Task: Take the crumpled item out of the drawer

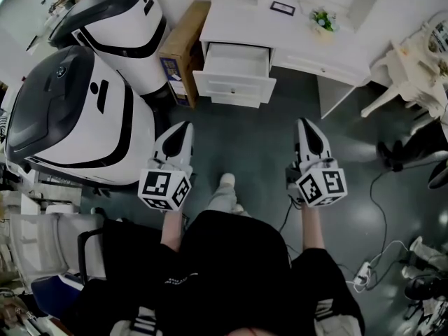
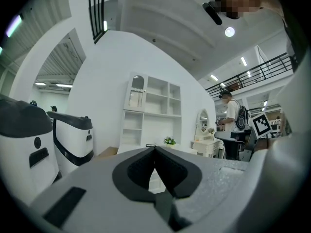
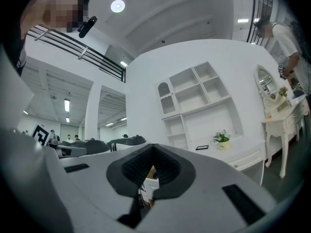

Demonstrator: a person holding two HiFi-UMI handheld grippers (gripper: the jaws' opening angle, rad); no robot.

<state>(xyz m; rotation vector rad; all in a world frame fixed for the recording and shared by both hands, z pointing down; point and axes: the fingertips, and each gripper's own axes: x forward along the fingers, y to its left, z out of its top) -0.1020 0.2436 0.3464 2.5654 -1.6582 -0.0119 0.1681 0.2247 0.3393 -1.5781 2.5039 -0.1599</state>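
Approach stage; drawer not yet reached. Left gripper (image 1: 185, 127) and right gripper (image 1: 303, 123) are both clenched with nothing between the jaws, held level over the grey floor (image 1: 259, 145). The open drawer (image 1: 234, 86) sits top centre of the head view, under the white worktop (image 1: 238, 23), well apart from both grippers. The crumpled item cannot be made out; the drawer's inside reads plain white from here. To do this well: step closer, staying clear of the cardboard box (image 1: 183, 47) left of the drawer; look down into the drawer to locate the item; release one gripper before reaching in.
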